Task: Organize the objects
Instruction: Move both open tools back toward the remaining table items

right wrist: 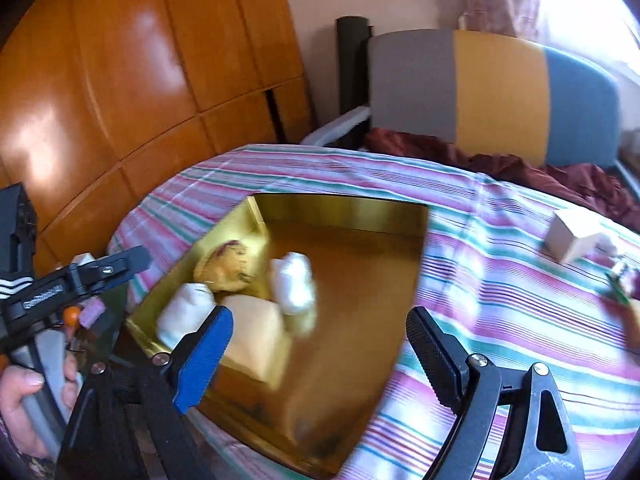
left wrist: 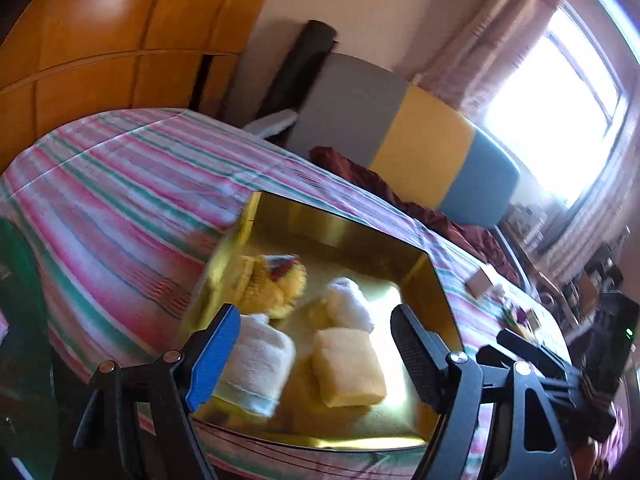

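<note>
**Both grippers open over the gold box on the bed**

On the left stands a wooden wardrobe (right wrist: 120, 80). A hand (right wrist: 24, 396) grips the left gripper's handle at the left edge of the right wrist view. The left gripper (left wrist: 316, 352) hovers above the gold box (left wrist: 360, 240), jaws wide apart, nothing between them. The box lies on the striped bedspread (left wrist: 120, 184). Inside it, left to right: a white towel (left wrist: 256, 364), a yellow plush toy (left wrist: 276, 284) behind it, a cream towel (left wrist: 348, 364), and a white roll (left wrist: 348, 304) just behind that. The right gripper (right wrist: 320, 344) is also spread wide and empty, above the box's near part. Further right on the bedspread, well apart from the box, sits a small carton (right wrist: 568, 236). Behind is a grey, yellow and blue headboard (right wrist: 500, 88).
</note>
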`<control>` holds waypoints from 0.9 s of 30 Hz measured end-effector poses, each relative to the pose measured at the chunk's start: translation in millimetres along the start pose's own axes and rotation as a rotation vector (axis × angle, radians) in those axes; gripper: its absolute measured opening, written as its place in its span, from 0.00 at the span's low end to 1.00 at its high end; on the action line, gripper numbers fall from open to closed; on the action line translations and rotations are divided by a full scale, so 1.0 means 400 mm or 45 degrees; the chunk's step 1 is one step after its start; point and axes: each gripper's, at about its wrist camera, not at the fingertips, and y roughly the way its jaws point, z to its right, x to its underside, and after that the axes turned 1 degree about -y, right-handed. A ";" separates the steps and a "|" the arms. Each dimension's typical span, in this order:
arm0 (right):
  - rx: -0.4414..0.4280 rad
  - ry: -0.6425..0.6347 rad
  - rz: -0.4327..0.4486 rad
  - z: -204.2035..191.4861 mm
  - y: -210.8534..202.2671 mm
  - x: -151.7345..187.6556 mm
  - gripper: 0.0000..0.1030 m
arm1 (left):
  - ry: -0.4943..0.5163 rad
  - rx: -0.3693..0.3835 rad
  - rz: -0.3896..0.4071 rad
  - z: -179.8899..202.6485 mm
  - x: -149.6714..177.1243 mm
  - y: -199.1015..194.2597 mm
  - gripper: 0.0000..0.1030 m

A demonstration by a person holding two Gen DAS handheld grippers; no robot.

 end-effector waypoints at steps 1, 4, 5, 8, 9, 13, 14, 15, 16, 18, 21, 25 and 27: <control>0.023 0.007 -0.003 0.020 -0.007 0.008 0.86 | 0.020 0.026 -0.017 0.014 0.006 0.004 0.76; 0.084 0.016 -0.018 0.075 -0.026 0.034 0.86 | 0.076 0.109 -0.048 0.056 0.025 0.010 0.76; 0.114 0.022 -0.022 0.102 -0.036 0.045 0.86 | 0.095 0.124 -0.053 0.066 0.028 0.010 0.76; 0.192 0.050 -0.027 0.173 -0.058 0.071 0.85 | 0.180 0.165 -0.061 0.117 0.049 0.008 0.76; 0.243 0.055 -0.024 0.203 -0.069 0.081 0.85 | 0.203 0.187 -0.066 0.132 0.056 0.008 0.76; 0.471 0.098 0.012 0.348 -0.108 0.102 0.72 | 0.262 0.233 -0.086 0.182 0.084 0.007 0.76; 0.518 0.122 0.009 0.393 -0.115 0.102 0.64 | 0.270 0.242 -0.104 0.192 0.093 0.007 0.76; 0.555 0.144 0.004 0.436 -0.120 0.101 0.61 | 0.279 0.261 -0.134 0.208 0.104 0.013 0.76; 0.604 0.179 -0.009 0.491 -0.124 0.099 0.58 | 0.285 0.276 -0.152 0.218 0.111 0.019 0.76; 0.663 0.245 -0.029 0.575 -0.133 0.095 0.54 | 0.308 0.307 -0.177 0.247 0.127 0.024 0.76; 0.696 0.377 -0.060 0.703 -0.148 0.096 0.53 | 0.348 0.340 -0.183 0.292 0.146 0.021 0.76; 0.703 0.503 -0.105 0.824 -0.159 0.115 0.53 | 0.408 0.391 -0.217 0.353 0.172 0.023 0.76; 0.736 0.509 -0.120 0.852 -0.165 0.128 0.52 | 0.441 0.404 -0.220 0.379 0.182 0.025 0.76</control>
